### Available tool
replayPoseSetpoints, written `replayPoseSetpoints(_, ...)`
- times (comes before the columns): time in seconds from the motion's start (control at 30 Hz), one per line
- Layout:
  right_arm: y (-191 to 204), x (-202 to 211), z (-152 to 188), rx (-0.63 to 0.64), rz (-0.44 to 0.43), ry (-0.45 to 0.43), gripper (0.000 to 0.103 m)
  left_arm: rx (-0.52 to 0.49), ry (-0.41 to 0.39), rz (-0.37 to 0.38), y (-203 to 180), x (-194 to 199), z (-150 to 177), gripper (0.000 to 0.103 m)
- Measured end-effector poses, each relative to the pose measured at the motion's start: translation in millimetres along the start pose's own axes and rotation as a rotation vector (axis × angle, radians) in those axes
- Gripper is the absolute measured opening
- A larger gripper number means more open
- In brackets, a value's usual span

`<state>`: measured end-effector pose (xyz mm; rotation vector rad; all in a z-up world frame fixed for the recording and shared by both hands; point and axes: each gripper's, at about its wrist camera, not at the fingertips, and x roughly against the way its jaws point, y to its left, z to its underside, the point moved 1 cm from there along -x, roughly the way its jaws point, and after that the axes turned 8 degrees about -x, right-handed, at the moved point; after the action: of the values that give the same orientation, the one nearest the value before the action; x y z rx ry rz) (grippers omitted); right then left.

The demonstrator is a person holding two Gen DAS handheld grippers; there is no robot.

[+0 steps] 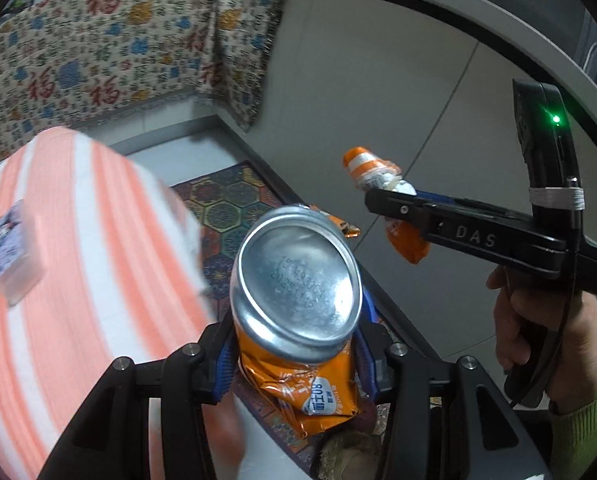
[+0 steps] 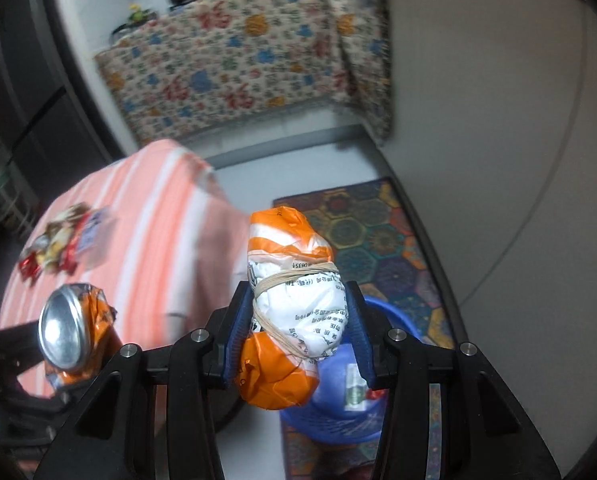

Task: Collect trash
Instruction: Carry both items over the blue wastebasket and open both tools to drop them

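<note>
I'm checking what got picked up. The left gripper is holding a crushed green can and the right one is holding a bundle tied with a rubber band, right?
Almost. The crushed can in the left gripper is orange, not green, as the left wrist view shows. The right gripper does hold the bundle tied with a rubber band.

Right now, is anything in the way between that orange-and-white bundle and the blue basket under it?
Nothing visible is. The right gripper is clamped on the bundle, and the blue basket lies just below and behind it on the patterned rug. Only open air shows between them, and the basket's opening is uncovered.
</note>
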<state>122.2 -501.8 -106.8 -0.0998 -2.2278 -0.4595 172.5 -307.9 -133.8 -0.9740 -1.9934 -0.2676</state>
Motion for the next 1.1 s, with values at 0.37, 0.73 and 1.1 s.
replayPoseSetpoints(0.37,-54,-19,-2,-0.125,-0.003,0.058,0.047,0.015,0.056,0.007,-11,-78,-15,0.050)
replayPoseSetpoints(0.73,-76,-18,2,-0.201,-0.018,0.077,0.047,-0.025,0.107,0.006,-27,-118,-14,0.051)
replayPoseSetpoints(1.1,-80,-12,-3,-0.238,-0.019,0.031,0.068,-0.047,0.114,-0.013,-25,-132,-15,0.066)
